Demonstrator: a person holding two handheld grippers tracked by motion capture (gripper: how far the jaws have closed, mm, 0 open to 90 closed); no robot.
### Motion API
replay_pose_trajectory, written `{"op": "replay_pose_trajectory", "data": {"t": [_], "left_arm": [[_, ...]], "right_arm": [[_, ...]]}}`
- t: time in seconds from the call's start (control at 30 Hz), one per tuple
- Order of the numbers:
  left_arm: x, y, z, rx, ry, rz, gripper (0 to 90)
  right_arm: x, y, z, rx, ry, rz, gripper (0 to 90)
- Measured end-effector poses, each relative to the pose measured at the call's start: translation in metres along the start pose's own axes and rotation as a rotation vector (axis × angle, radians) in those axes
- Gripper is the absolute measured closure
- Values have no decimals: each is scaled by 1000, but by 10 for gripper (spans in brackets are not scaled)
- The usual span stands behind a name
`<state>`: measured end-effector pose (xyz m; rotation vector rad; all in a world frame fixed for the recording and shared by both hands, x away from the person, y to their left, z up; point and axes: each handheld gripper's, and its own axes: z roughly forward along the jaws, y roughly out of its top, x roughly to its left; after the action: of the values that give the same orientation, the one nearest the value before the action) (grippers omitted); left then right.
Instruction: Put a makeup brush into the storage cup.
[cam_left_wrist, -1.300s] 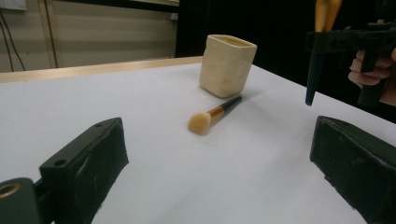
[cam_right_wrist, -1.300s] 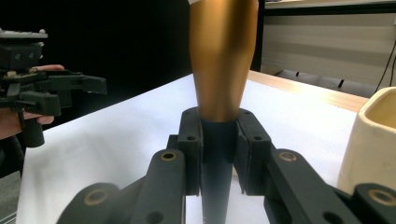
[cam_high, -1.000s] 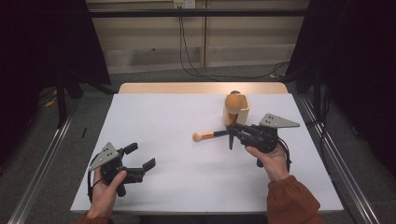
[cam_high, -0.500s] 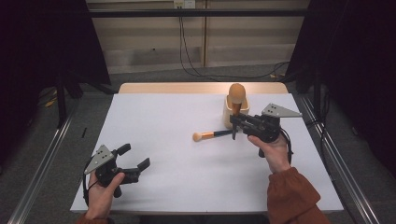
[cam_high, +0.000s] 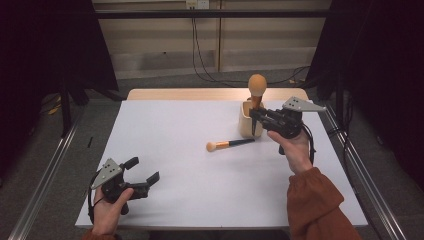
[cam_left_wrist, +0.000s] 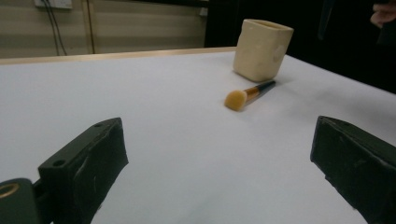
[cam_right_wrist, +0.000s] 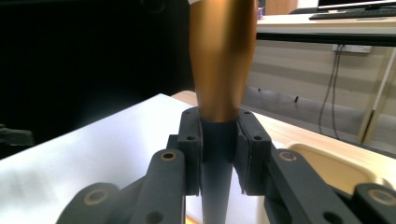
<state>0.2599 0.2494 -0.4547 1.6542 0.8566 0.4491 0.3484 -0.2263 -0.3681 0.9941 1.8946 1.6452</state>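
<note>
We wear a rust-orange sleeve (cam_high: 312, 200) on our right arm; our black left gripper (cam_high: 142, 172) and right gripper (cam_high: 256, 116) carry grey three-cornered plates and trailing cables.

White-topped table (cam_high: 190, 165) on grey floor (cam_high: 165, 80), beige panelled wall (cam_high: 160, 35) behind, dark curtains (cam_high: 50, 45) either side.

**No readable text anywhere on my screens**

I find no lettering, label, brand, number or sign that I can read in any of my three views. The cream holder (cam_high: 248, 120) carries no print on its walls, and the brush on the table (cam_high: 230, 145) shows a plain black handle and gold ferrule. The upright brush (cam_high: 257, 95) is just as bare up close. The grey plate on the right gripper (cam_high: 260, 118) is blank, as is the white table (cam_high: 200, 185).
</note>
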Motion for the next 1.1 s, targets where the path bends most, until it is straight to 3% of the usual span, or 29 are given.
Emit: {"op": "replay_pose_trajectory", "data": {"t": [0.07,0.1,0.3,0.67,0.9,1.1], "left_arm": [[0,0,0,-5,0,-1,34],[0,0,0,10,19,20,28],[2,0,0,-8,2,0,26],[0,1,2,-8,-8,15,19],[1,0,3,1,-13,16,19],[-1,0,5,15,-32,25,23]], "right_arm": [[-4,2,2,-3,-8,4,749],[-5,3,2,-8,-8,9,749],[-16,13,7,-20,-36,15,749],[-37,22,22,-42,-84,47,749],[-50,31,28,-43,-110,31,749],[-57,25,31,-19,-130,23,749]]}}
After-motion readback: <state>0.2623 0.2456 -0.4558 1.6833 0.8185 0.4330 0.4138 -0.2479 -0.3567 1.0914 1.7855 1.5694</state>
